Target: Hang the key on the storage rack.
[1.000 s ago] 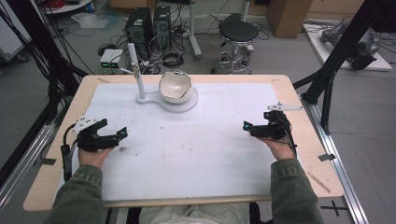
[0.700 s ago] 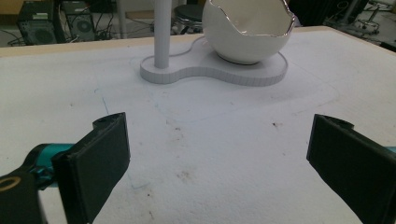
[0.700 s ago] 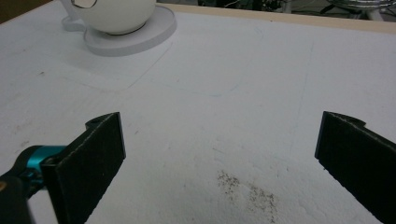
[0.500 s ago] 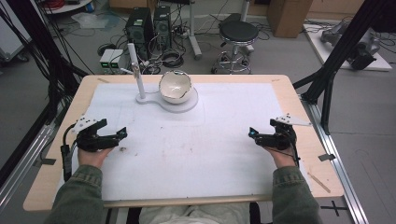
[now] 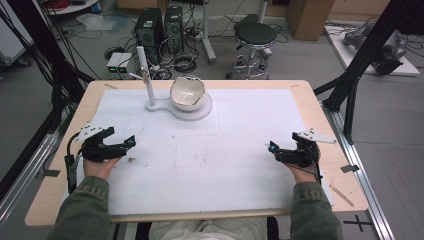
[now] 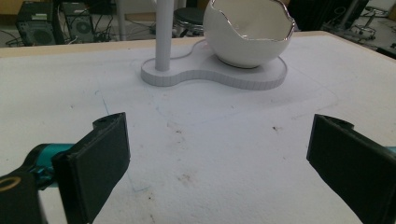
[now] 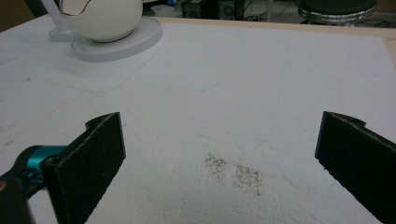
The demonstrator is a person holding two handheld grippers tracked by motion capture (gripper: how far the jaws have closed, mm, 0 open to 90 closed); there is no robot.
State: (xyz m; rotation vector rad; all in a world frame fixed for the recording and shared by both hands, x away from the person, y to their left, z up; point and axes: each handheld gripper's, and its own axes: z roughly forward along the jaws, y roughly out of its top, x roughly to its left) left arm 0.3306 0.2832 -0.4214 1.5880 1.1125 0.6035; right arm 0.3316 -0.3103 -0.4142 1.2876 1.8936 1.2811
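A white eggshell-shaped bowl point(image 5: 188, 93) with a jagged rim sits on a white flat base point(image 5: 197, 113) beside a thin white post point(image 5: 145, 75) at the back middle of the table. In the left gripper view the bowl point(image 6: 250, 32) and post point(image 6: 163, 35) stand ahead on the base point(image 6: 261, 77). The right gripper view has the bowl point(image 7: 102, 18) at its top left. My left gripper point(image 5: 127, 142) rests at the table's left side, open and empty. My right gripper point(image 5: 274, 150) rests at the right side, open, with nothing between its jaws.
A white sheet point(image 5: 210, 150) covers most of the wooden table point(image 5: 60, 130). Small dark specks point(image 7: 233, 171) mark the sheet in front of the right gripper. Black frame posts point(image 5: 355, 80) stand at the table's right, and a stool point(image 5: 255, 37) and computers point(image 5: 160, 25) are on the floor behind.
My right gripper has drawn back toward the near right edge of the table. The left gripper and the bowl have stayed in place.
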